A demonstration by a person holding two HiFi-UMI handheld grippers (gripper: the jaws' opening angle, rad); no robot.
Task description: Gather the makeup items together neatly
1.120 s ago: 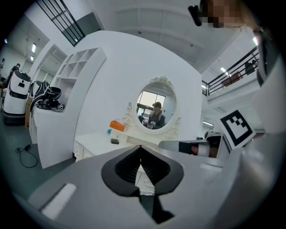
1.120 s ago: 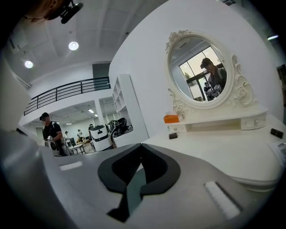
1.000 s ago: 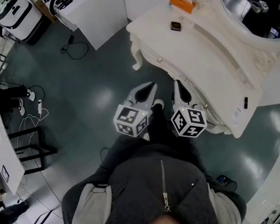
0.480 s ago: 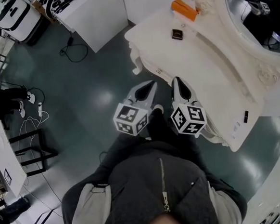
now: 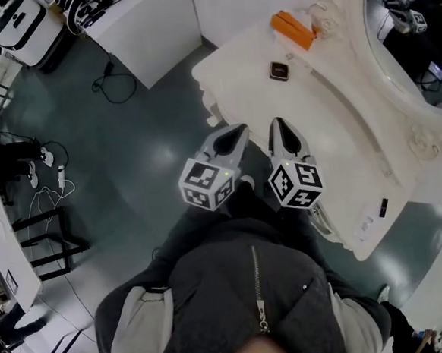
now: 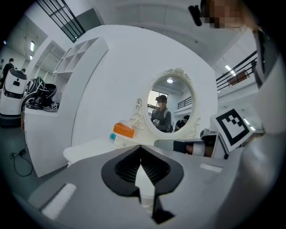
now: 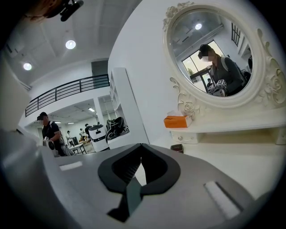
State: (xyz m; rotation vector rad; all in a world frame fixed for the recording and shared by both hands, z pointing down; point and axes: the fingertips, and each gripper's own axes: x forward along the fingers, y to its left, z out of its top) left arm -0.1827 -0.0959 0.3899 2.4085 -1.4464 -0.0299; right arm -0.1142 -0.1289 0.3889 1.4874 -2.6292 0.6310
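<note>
I hold my left claw and my right claw side by side just before the near edge of the white dressing table. In the head view both point to 12 o'clock. Both claws are closed, tips pressed together, and nothing is between them. A small dark compact lies on the table top at 12 o'clock from my right claw, well apart. An orange box sits farther, near 1 o'clock, beside the mirror. At 4 o'clock, near the table's end, lies a small dark item which I cannot identify.
</note>
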